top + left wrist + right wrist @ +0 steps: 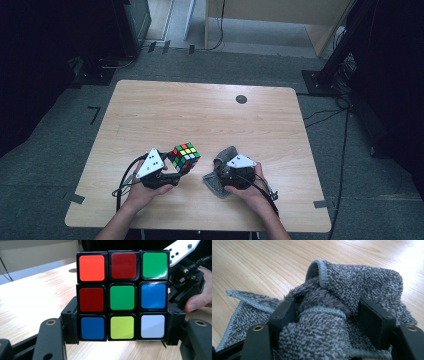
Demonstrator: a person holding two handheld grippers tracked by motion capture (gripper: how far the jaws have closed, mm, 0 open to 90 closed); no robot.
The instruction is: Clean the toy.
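The wooden table [210, 115] carries a small dark round mark [241, 99] near its far edge and both work pieces near the person's side. At the right lies a crumpled grey cloth [220, 170], bunched into folds with one hemmed corner spread flat on the wood (its pile shows clearly in the right gripper view). The right gripper [226, 175] stands over it, jaws set on either side of a thick fold [322, 315]; whether the pads actually press on it I cannot tell. Just left of the cloth, lifted off the tabletop, is the scrambled puzzle cube [184, 156], clamped by its bottom layer between the jaws of the left gripper [175, 172]. The face towards that gripper has a green centre sticker [122, 298].
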